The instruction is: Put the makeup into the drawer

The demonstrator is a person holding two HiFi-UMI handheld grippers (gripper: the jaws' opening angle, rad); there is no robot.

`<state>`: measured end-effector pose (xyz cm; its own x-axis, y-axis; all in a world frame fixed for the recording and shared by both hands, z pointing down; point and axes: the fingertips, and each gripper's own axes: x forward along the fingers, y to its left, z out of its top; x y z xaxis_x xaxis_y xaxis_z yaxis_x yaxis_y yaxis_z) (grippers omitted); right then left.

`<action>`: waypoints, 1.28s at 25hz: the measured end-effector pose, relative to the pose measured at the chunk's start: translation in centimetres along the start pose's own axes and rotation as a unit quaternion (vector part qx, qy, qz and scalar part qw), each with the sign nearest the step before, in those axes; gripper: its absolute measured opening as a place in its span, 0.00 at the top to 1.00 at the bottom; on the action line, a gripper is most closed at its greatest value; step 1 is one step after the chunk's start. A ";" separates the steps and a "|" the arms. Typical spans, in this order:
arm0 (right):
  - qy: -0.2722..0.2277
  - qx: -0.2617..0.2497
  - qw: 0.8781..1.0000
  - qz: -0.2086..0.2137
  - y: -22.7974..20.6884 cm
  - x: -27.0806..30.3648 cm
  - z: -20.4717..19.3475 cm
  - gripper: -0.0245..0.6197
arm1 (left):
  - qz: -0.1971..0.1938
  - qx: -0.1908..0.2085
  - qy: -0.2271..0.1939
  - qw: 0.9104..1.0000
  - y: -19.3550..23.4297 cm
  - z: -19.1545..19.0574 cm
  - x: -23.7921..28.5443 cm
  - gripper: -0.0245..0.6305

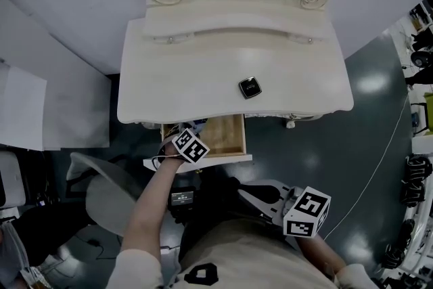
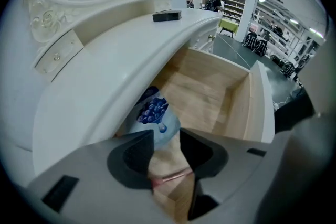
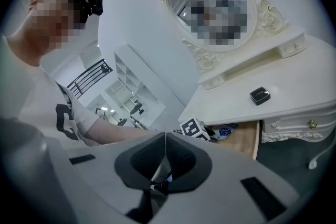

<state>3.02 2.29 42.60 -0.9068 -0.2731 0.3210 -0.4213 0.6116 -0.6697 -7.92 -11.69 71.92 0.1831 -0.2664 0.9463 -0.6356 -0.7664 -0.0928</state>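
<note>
Hanging over the open drawer at the head view's lower middle, the left gripper has its jaws apart. A soft pale pouch with a blue print lies in the drawer's left end and shows through the gap, with no pad seen pressing on it. The right gripper is closed on nothing, low right in the head view. A black compact sits on the table, just above the drawer. It looks small, hard, light and glossy, so probably slippery and liable to crack if dropped. I would take it across two opposite flat edges, jaws low against the tabletop.
</note>
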 end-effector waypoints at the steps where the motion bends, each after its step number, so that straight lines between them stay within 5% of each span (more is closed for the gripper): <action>1: -0.001 -0.001 1.000 0.001 0.0 0.0 0.1 0.92 | -0.004 -0.004 0.002 1.000 -0.2 -0.1 0.0 0.64; 13: -0.011 -0.019 0.999 0.023 1.2 -0.4 0.5 0.92 | -0.047 -0.041 -0.056 0.996 -1.7 0.7 -4.4 0.52; 19: -0.018 -0.034 0.999 0.031 1.7 -1.2 0.9 0.92 | 0.000 0.001 -0.078 0.997 -1.2 1.7 -7.6 0.52; 32: -0.018 -0.065 0.996 0.058 3.6 -2.3 0.2 0.92 | 0.066 -0.036 -0.220 0.973 -2.0 4.8 -16.2 0.87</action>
<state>3.60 4.95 39.31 -0.9503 -0.2197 0.2204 -0.3100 0.7308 -0.6082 -6.01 -8.63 55.34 0.3900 -0.5958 0.7021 -0.7231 -0.6703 -0.1672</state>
